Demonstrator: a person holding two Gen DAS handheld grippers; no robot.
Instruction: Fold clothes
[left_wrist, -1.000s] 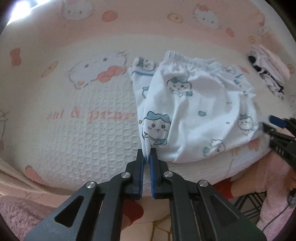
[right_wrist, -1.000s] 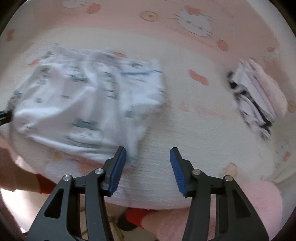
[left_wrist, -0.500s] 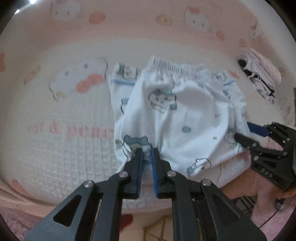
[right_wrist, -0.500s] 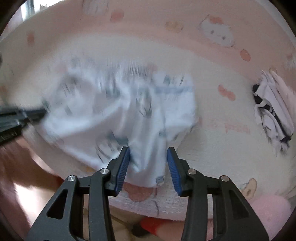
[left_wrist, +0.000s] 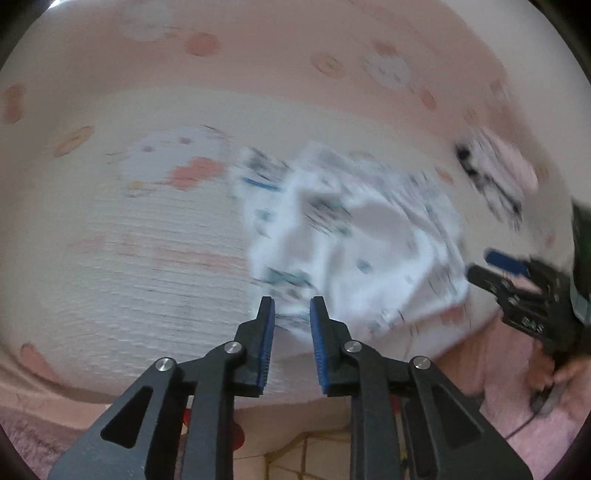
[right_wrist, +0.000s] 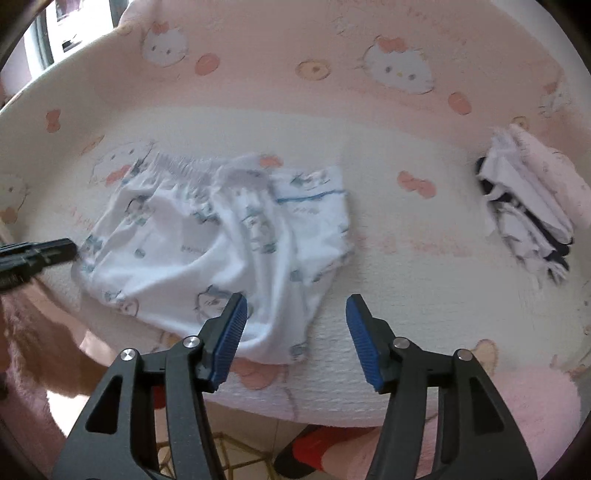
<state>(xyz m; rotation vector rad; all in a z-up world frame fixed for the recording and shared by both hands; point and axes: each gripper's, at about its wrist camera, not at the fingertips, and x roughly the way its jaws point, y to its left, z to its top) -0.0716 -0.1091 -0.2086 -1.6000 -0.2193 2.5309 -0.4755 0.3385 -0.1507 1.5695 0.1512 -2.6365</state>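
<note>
A pair of shorts (right_wrist: 221, 251) lies on the blanket (right_wrist: 406, 288), near its front edge. A stack of folded clothes (right_wrist: 532, 210) sits on the same blanket, well apart to the right. The left gripper (right_wrist: 37, 254) is at the shorts' left edge; the right gripper (right_wrist: 295, 314) is over their front right corner.

Pink cartoon-cat blanket (right_wrist: 369, 122) over bed; tiled floor (right_wrist: 240, 454) below; window (right_wrist: 66, 29) top-left.
</note>
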